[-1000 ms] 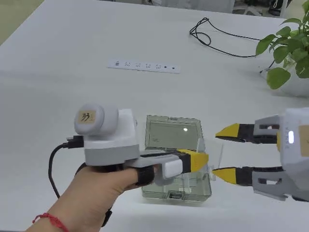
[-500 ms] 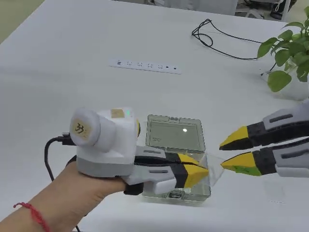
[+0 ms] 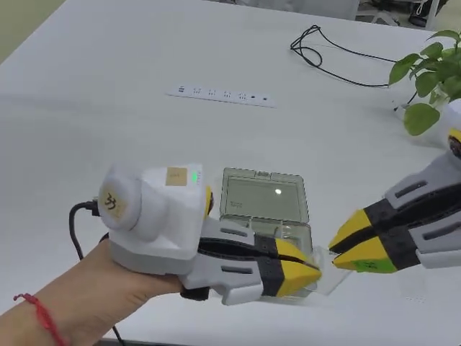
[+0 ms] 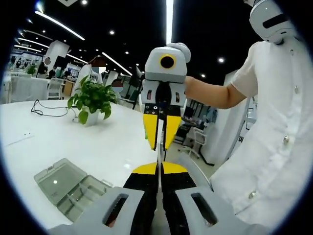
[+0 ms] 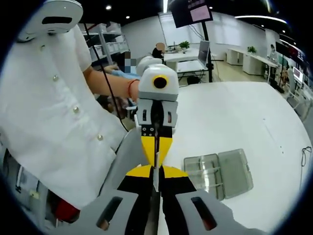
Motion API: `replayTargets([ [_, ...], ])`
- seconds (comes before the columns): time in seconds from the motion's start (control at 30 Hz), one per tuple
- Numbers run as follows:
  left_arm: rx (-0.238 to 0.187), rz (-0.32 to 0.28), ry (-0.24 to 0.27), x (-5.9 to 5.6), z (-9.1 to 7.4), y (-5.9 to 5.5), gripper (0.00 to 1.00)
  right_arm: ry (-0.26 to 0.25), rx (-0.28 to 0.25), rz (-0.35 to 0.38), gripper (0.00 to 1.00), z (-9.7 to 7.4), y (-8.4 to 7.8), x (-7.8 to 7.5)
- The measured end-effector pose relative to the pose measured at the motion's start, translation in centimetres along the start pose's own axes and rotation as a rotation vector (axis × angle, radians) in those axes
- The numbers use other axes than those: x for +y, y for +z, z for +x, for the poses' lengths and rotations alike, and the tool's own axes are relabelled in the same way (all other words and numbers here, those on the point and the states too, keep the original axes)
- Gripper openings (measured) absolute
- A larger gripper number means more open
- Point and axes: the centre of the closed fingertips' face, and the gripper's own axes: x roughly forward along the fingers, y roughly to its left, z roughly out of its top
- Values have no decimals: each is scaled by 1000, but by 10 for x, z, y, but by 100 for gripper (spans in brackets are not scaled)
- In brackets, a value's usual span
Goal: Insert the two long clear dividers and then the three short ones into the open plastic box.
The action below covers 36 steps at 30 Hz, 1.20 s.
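Note:
The open clear plastic box point(image 3: 268, 225) lies on the white table, lid back, and some dividers stand inside it. Just over its right front corner my two grippers meet tip to tip. My left gripper point(image 3: 311, 268) comes in from the left and my right gripper point(image 3: 336, 254) from the right. Both are shut on one thin clear divider point(image 3: 328, 278), which hangs between the tips. In the left gripper view the divider point(image 4: 159, 169) runs edge-on from my own jaws to the right gripper point(image 4: 159, 145). In the right gripper view the box point(image 5: 219, 174) lies to the right of the jaws.
A white power strip point(image 3: 222, 96) lies on the table beyond the box. A black cable point(image 3: 338, 55) loops at the far right, next to a potted plant point(image 3: 431, 78). My white-sleeved body is close behind the grippers.
My right gripper was open one second ago and has since shut on the divider held by my left gripper. Both grippers have dropped a little towards the box's front right corner.

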Motion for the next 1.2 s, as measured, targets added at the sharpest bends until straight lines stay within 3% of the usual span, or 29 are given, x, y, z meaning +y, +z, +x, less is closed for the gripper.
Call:
replayTargets([
  [0.47, -2, 16, -28, -6, 1, -1, 0, 34, 10, 1, 3, 4, -4, 8],
  [1.2, -9, -8, 21, 2, -2, -7, 0, 7, 35, -24, 2, 10, -5, 5],
])
